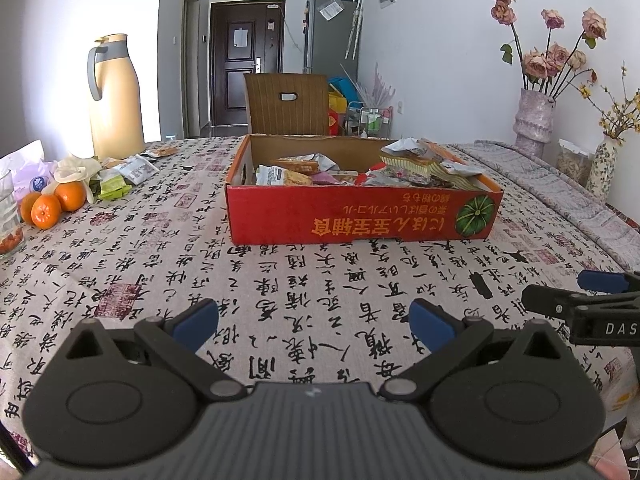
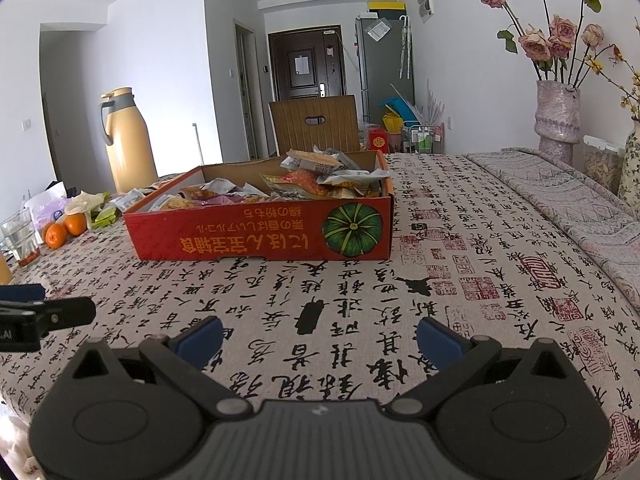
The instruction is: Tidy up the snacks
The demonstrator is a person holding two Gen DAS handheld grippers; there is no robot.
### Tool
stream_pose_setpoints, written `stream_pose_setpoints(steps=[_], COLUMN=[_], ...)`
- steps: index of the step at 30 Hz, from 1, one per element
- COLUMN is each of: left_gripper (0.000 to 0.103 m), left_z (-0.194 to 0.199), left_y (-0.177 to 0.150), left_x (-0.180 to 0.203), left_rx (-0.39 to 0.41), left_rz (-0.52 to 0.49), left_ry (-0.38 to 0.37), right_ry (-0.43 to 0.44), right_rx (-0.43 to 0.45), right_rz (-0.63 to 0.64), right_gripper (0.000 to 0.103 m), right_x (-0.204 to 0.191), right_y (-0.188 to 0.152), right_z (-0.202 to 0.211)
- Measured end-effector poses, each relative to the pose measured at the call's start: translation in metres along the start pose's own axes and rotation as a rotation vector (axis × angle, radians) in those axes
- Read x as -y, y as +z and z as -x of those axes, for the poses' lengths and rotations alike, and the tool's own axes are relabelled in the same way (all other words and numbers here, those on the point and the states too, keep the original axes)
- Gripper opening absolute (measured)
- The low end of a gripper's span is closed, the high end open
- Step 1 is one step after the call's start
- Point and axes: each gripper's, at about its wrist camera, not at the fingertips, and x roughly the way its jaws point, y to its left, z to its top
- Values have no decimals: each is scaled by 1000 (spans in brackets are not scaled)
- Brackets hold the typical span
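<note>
Holding both tools low over the calligraphy tablecloth, I see my left gripper with its blue pads spread wide apart, nothing between them and nothing touching them. My right gripper is equally wide, also carrying nothing. Each one shows at the edge of the other's view, so they sit side by side, both well short of the red cardboard box. That box rests on the cloth straight ahead, its printed side with the green pumpkin facing me, and it is heaped with snack packets, piled highest toward its right end. More loose packets lie on the cloth left of the box, near the oranges and the tall yellow thermos.
</note>
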Motion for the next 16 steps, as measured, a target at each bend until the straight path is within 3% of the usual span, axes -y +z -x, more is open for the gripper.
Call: stream_pose_setpoints(steps=[16], left_gripper=[103], left_z=[-1], left_y=[-2], left_x=[1], left_rx=[-3], left_rz=[-7], left_ry=[-9], right_ry=[-2], right_rx=[-4], right_rz=[0], right_gripper=[103], right_x=[0], right_y=[-4], right_z=[-1])
